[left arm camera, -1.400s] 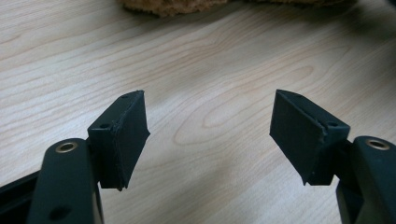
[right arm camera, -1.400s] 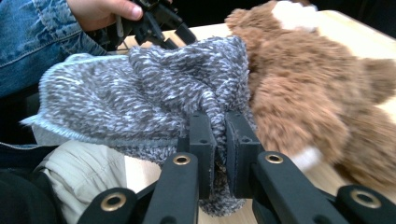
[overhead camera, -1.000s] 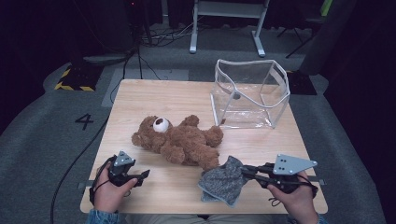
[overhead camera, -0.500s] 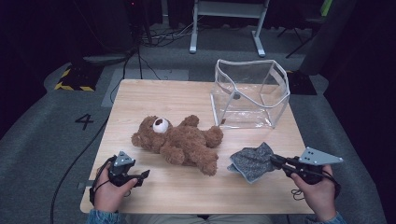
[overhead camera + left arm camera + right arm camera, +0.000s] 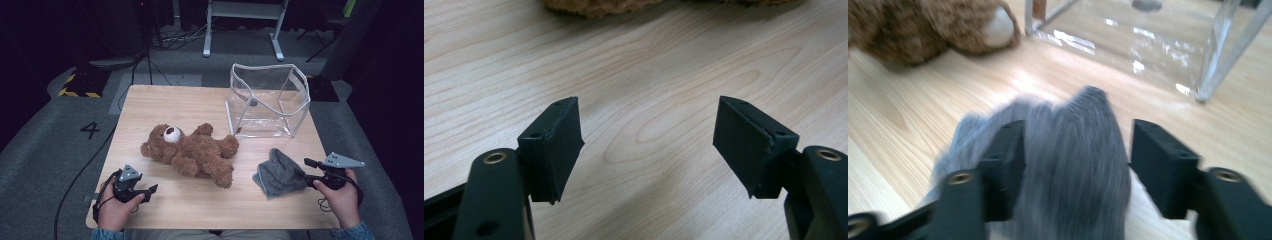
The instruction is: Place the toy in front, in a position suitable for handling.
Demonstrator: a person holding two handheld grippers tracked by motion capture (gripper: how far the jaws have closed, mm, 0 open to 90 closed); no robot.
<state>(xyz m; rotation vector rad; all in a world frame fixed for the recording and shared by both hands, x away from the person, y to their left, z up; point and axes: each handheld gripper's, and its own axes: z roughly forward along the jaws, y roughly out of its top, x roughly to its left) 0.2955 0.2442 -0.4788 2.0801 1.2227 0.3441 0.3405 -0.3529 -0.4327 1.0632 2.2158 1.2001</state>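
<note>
A grey knitted cloth lies on the wooden table at the right front, next to a brown teddy bear lying on its back. My right gripper sits at the cloth's right edge. Its jaws have just been opening, and the cloth lies loose between them with a gap on one side. The right gripper is open. My left gripper rests at the left front, open over bare wood, with the bear's fur just ahead of it.
A clear plastic bag with white piping stands open at the back right, and its wall is just beyond the cloth. The table's right edge is near my right hand. Dark floor and cables surround the table.
My right hand carried the grey cloth from beside the bear's leg to the right and set it down. Its jaws, shut on the cloth before, now stand apart. The left hand stayed still.
</note>
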